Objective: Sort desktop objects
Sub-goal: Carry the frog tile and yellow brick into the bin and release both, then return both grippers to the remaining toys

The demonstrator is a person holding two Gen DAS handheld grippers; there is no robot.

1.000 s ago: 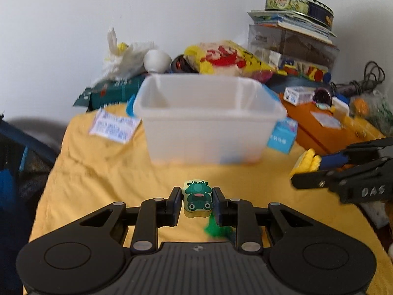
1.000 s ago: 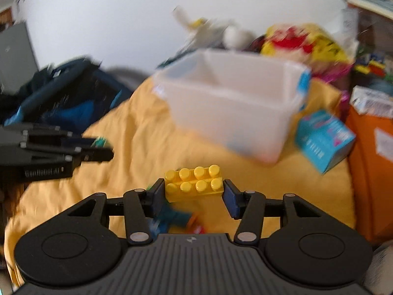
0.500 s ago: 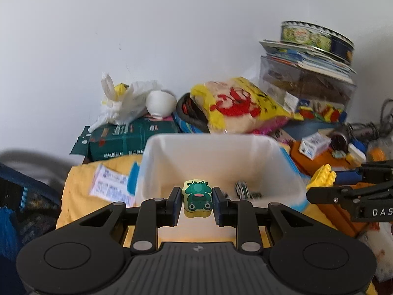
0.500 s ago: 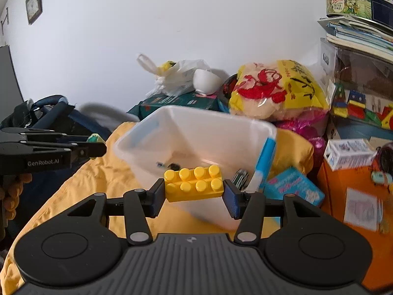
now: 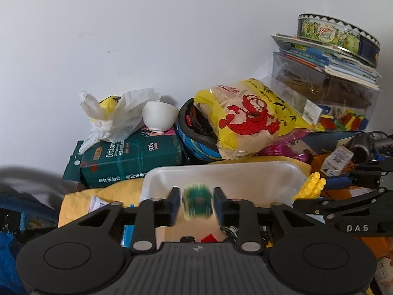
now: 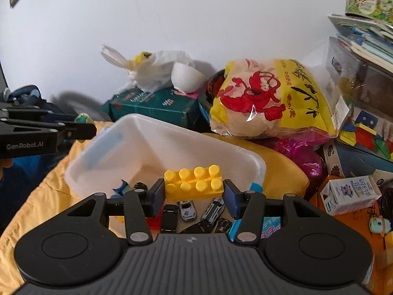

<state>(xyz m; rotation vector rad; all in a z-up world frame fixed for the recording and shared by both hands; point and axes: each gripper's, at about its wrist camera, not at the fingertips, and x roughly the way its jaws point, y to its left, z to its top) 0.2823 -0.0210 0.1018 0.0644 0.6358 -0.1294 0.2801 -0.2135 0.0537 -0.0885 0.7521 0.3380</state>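
Observation:
My left gripper is open over the clear plastic bin. The green frog toy is blurred in the gap between the fingers, apart from both pads. My right gripper is shut on a yellow building brick and holds it above the bin. Several toy cars lie on the bin floor. The left gripper also shows in the right wrist view, at the bin's left rim. The right gripper with its brick shows at the right of the left wrist view.
The bin stands on a yellow cloth. Behind it are a green box, a white bag, a white bowl, a yellow snack bag and stacked books with a tin. A small carton lies at the right.
Both grippers moved forward over the bin. The left jaws opened and let go of the frog toy, which is now blurred. The right gripper still holds the brick.

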